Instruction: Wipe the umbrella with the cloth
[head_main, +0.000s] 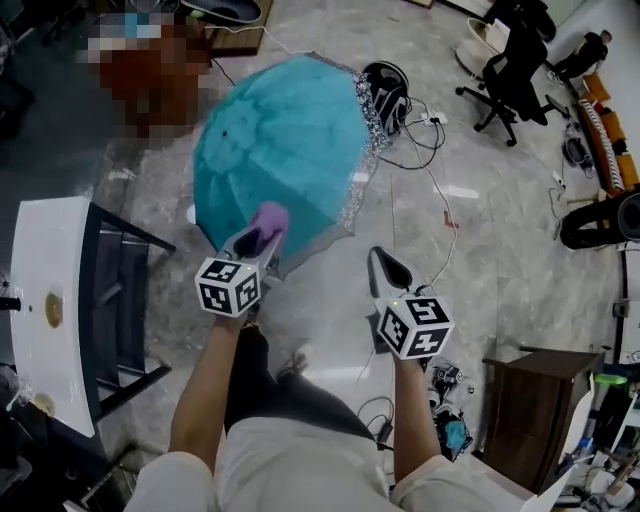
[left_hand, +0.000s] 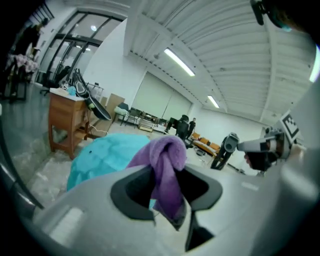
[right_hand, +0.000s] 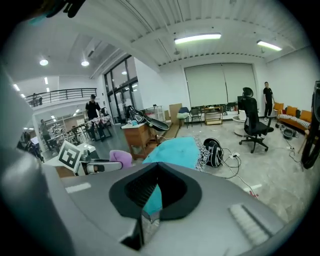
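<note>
The open teal umbrella (head_main: 285, 135) with its lace edge lies on the floor ahead of me; it also shows as the umbrella (left_hand: 102, 155) and the umbrella (right_hand: 177, 150) in the gripper views. My left gripper (head_main: 255, 240) is shut on a purple cloth (head_main: 270, 218), which hangs over the near edge of the canopy. In the left gripper view the cloth (left_hand: 165, 160) bulges up between the jaws of that gripper (left_hand: 167, 192). To the right of the umbrella's lace rim, the right gripper (head_main: 385, 262) is held apart from it. Its jaws (right_hand: 152, 200) are together with nothing gripped.
A white table (head_main: 45, 300) and a black rack (head_main: 120, 300) stand at the left. A black bag (head_main: 388, 95) and cables (head_main: 430, 150) lie behind the umbrella. An office chair (head_main: 515, 75) is at the far right and a wooden cabinet (head_main: 530, 410) at the near right.
</note>
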